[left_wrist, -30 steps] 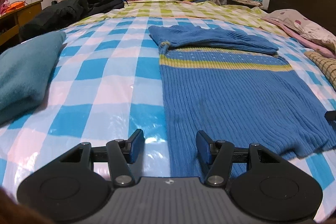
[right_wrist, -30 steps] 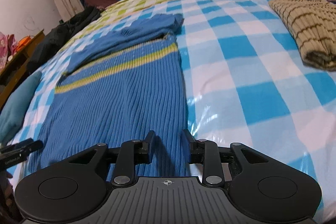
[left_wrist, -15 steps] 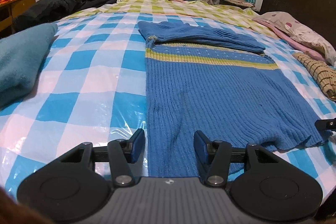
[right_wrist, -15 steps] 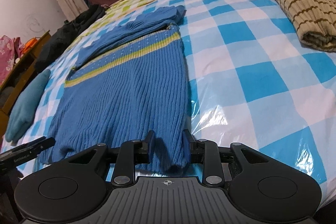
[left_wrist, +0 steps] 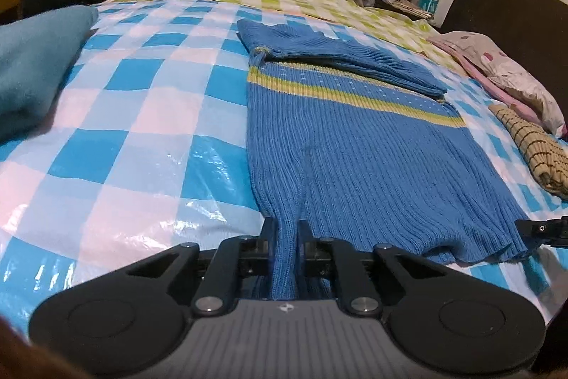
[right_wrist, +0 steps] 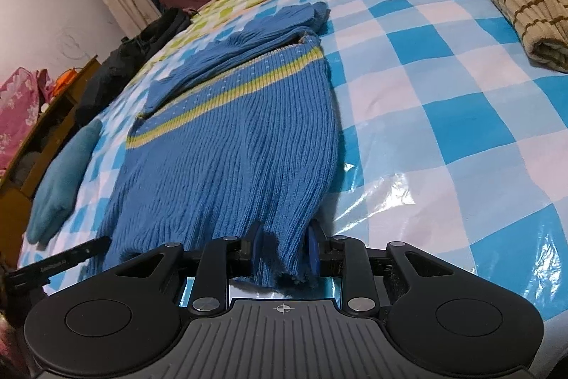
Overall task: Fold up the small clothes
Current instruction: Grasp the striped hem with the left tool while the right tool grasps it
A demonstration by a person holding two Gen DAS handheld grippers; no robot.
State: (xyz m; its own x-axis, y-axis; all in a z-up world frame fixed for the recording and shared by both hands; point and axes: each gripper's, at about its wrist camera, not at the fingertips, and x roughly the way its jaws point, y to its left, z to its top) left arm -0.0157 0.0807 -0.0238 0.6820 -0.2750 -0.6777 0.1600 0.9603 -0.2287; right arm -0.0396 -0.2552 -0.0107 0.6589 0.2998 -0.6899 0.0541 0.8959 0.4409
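Left wrist view: the left claw point(left_wrist: 285, 233) is clenched on the near hem of the blue sweater point(left_wrist: 355, 148), which lies flat on the checked bed point(left_wrist: 142, 116). The pinched fabric hides the finger pads. Beyond the sweater's right side a striped tan garment point(left_wrist: 532, 148) is cut off by the frame edge.

Right wrist view: the right claw point(right_wrist: 282, 247) grasps the sweater point(right_wrist: 230, 148) at its hem corner, fabric bunched between its fingers. Left of the sweater lies a teal cushion point(right_wrist: 60, 180).
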